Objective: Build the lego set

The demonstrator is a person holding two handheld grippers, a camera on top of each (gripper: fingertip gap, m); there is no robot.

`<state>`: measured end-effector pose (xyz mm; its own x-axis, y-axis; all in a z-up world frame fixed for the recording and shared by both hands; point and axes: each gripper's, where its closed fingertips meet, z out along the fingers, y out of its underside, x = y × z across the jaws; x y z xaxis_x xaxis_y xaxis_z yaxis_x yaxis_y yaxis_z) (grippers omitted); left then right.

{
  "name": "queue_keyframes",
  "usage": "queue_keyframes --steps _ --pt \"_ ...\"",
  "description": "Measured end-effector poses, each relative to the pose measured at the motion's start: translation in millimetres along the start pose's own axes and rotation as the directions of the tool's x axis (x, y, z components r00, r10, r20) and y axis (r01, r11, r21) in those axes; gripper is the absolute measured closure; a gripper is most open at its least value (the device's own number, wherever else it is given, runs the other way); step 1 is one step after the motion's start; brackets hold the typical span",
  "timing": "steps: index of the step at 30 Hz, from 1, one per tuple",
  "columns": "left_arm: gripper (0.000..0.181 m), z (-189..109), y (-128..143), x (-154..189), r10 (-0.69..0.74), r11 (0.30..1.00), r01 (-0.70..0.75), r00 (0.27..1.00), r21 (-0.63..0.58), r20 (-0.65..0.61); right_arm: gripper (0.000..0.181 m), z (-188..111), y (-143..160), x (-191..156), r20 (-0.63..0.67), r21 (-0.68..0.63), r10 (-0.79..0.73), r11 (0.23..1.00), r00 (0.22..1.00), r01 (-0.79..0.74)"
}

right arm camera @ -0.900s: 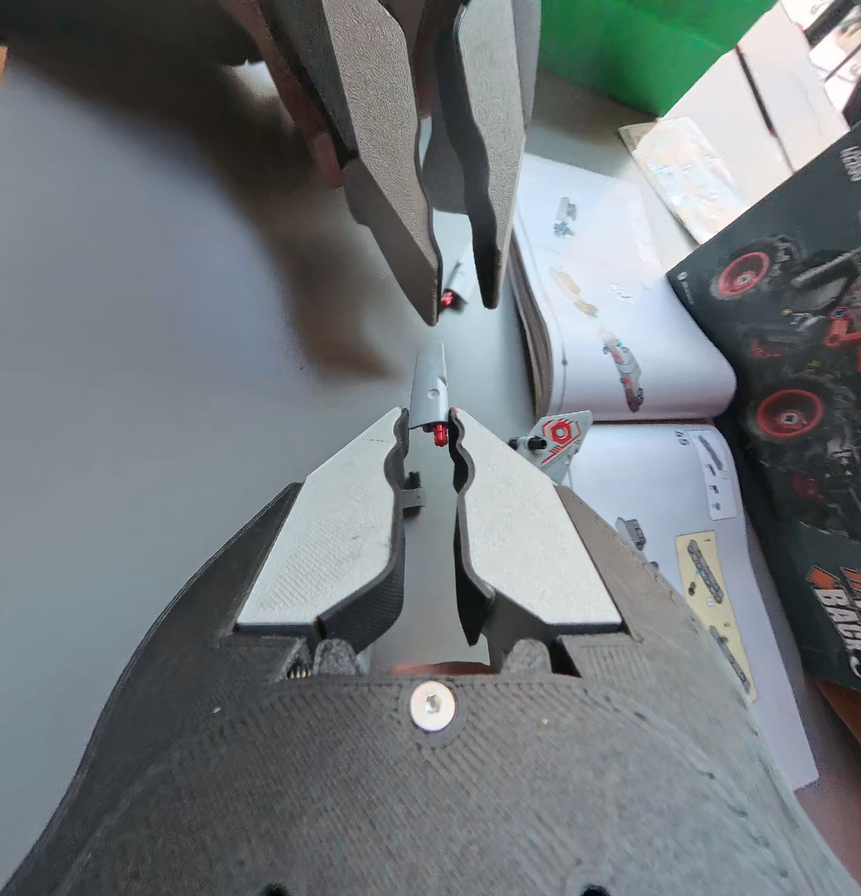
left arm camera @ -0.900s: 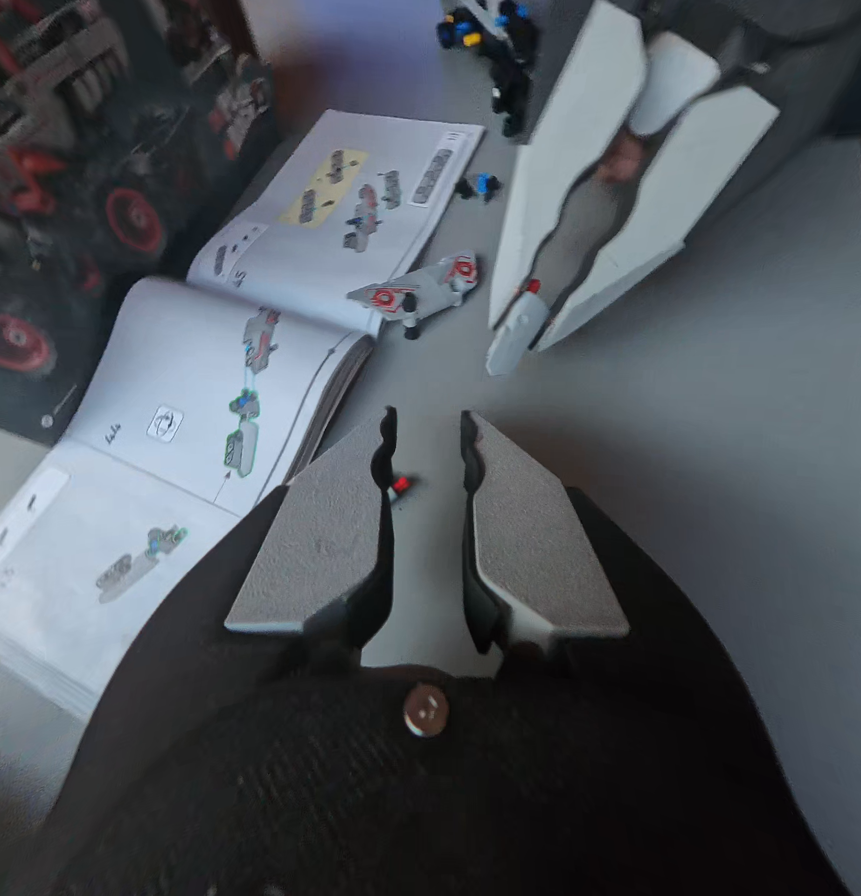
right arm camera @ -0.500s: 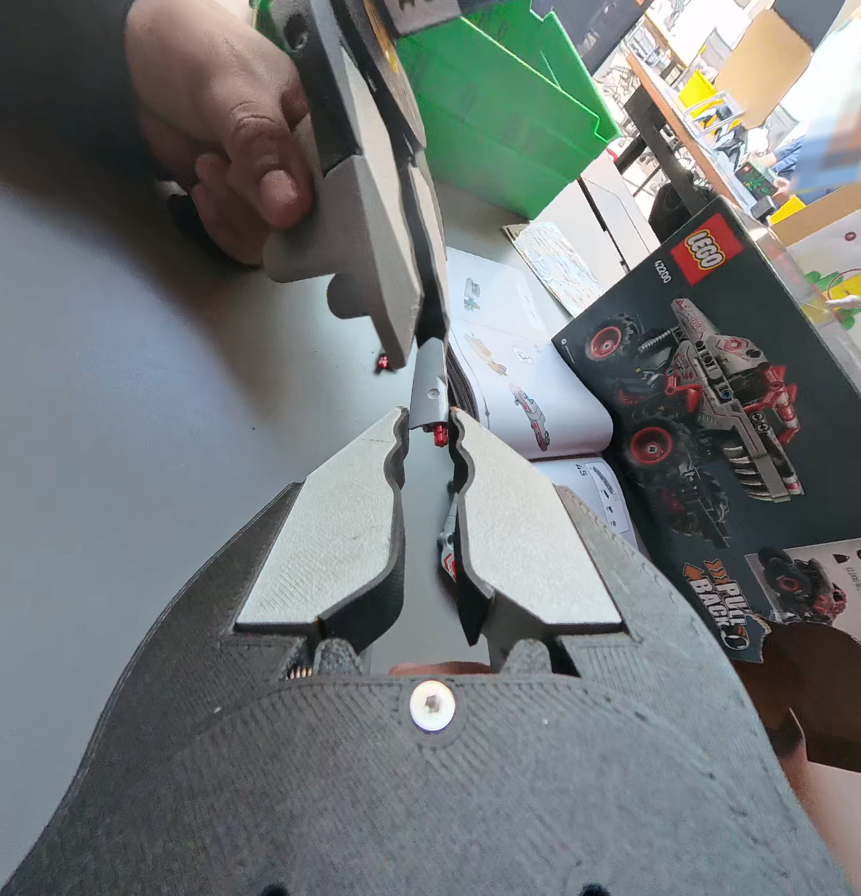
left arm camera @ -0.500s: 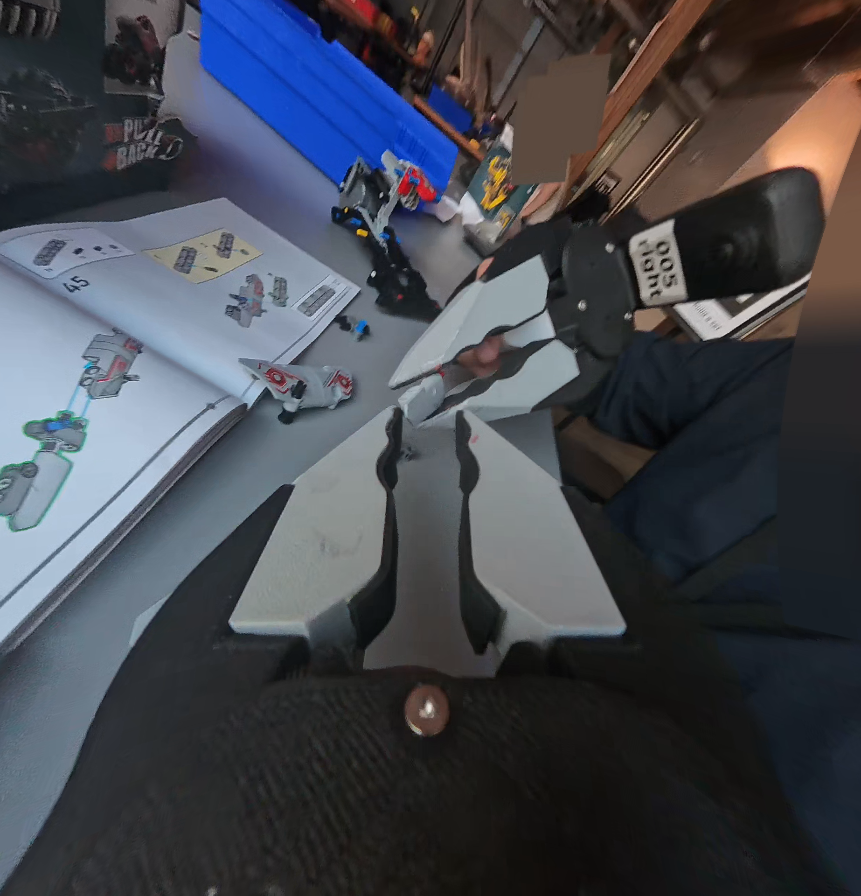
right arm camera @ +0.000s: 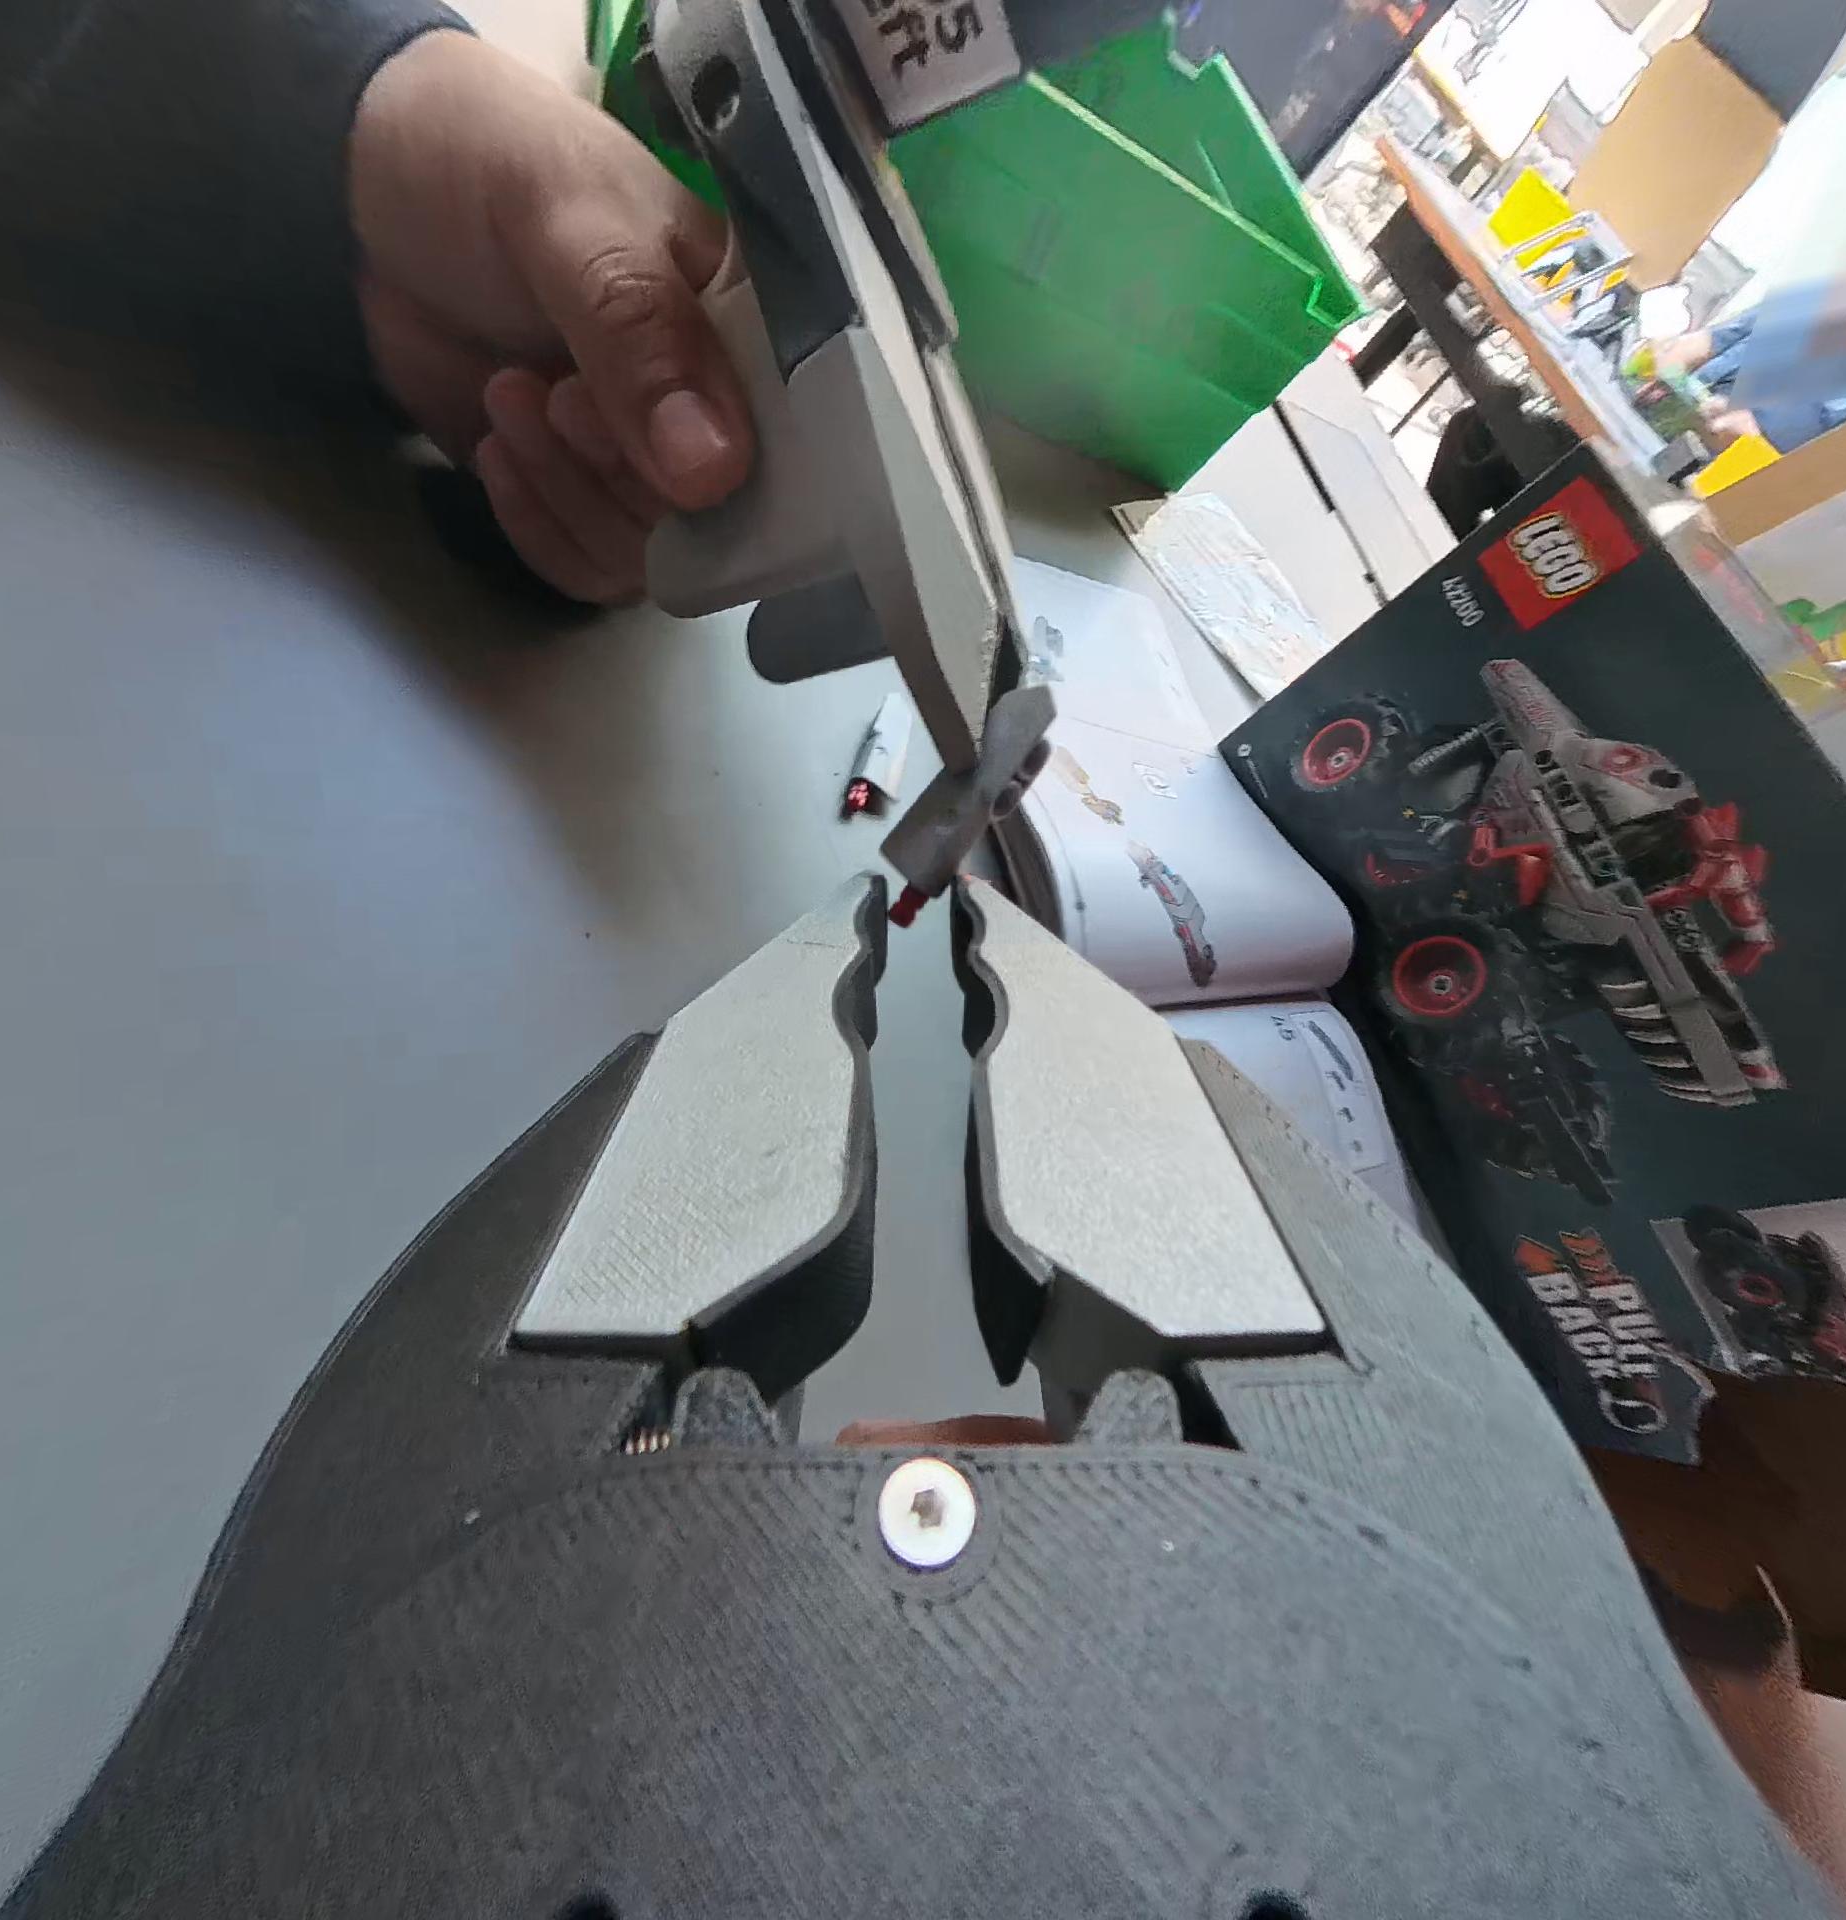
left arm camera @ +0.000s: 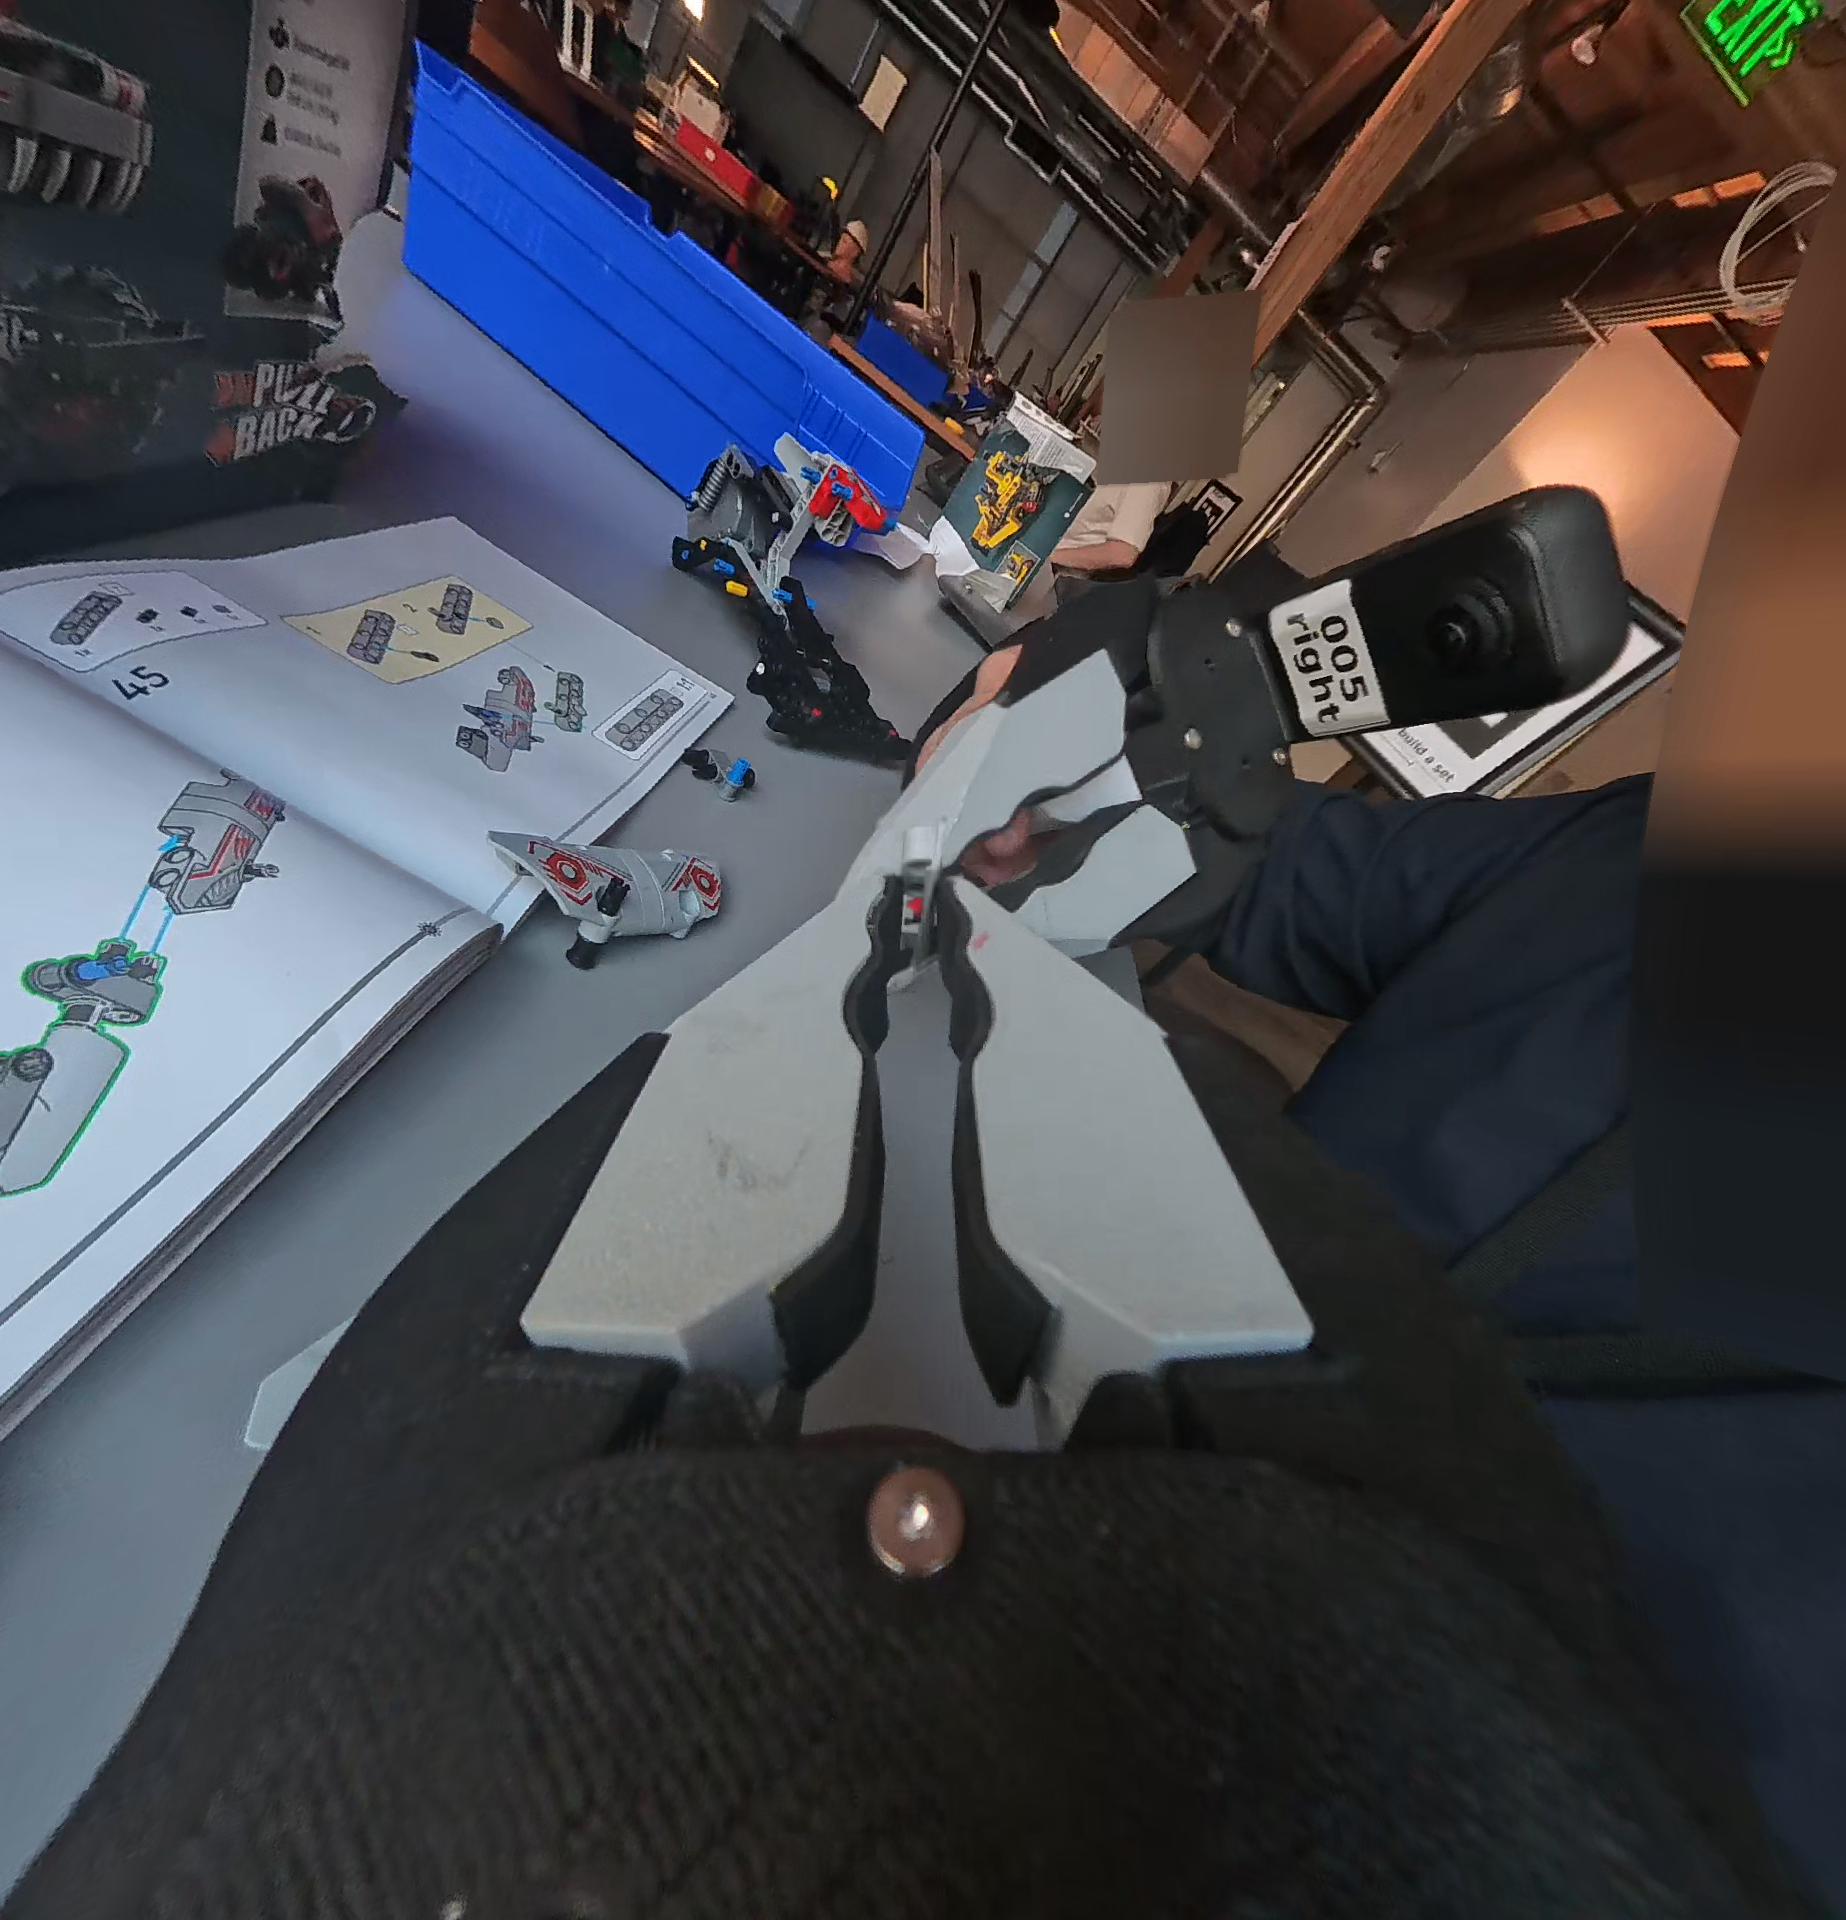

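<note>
The left gripper (left arm camera: 911, 920) is clenched on the grey lego piece (right arm camera: 976, 790), its tips narrower than half a second ago, when they stood apart with nothing between them. In the right wrist view this gripper comes down from 12 o'clock, held by a hand (right arm camera: 545, 343), and pinches the upper half of the piece.

The piece is lifted off the table (right arm camera: 275, 935), between the two grippers. Earlier it stood upright in the right gripper (right arm camera: 919, 899); now it tilts toward 1 o'clock and sits above that gripper's tips. Its red pin (right arm camera: 906, 902) pokes down between those tips, close to the left-hand finger. The gap there looks much as before, and I cannot tell whether the right gripper grips the pin or has let go.

A small white piece with a red end (right arm camera: 877, 769) lies on the table just behind, at 11 o'clock from the right gripper's tips.

In the left wrist view the open instruction booklet (left arm camera: 275, 831) lies at 9 o'clock, with a grey and red panel assembly (left arm camera: 628, 883) at its edge. The partly built chassis (left arm camera: 784, 540) stands at 11 o'clock in front of a blue bin (left arm camera: 638, 312). These lie as they did. The set's box (right arm camera: 1573, 935) is at 3 o'clock in the right wrist view, beside a green bin (right arm camera: 1106, 260).
</note>
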<state>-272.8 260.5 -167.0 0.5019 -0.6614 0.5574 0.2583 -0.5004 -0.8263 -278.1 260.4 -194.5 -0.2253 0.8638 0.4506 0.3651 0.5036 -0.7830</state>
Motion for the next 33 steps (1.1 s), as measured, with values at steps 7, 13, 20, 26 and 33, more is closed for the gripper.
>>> queue_keyframes --steps 7,13,20,26,33 --pt "0.181 -4 -2 -1 0.055 0.998 -0.055 0.998 -0.013 0.027 0.169 -1 -1 -2 0.123 0.038 0.163 0.985 0.979 -0.169" --pt "0.181 2 9 3 0.119 0.99 -0.117 0.992 -0.078 0.03 0.169 -5 -10 -3 0.227 0.085 0.268 0.952 0.936 -0.293" --pt "0.181 5 12 7 0.13 0.988 -0.128 0.991 -0.092 0.013 0.175 -8 -12 -4 0.273 0.083 0.314 0.934 0.909 -0.348" --pt "0.173 7 16 3 0.161 0.98 -0.154 0.986 -0.127 0.042 0.177 -8 -10 -5 0.295 0.069 0.336 0.926 0.894 -0.371" --pt "0.168 11 20 6 0.323 0.936 -0.306 0.943 -0.175 0.081 0.177 -14 -17 -3 0.385 0.093 0.418 0.87 0.823 -0.485"
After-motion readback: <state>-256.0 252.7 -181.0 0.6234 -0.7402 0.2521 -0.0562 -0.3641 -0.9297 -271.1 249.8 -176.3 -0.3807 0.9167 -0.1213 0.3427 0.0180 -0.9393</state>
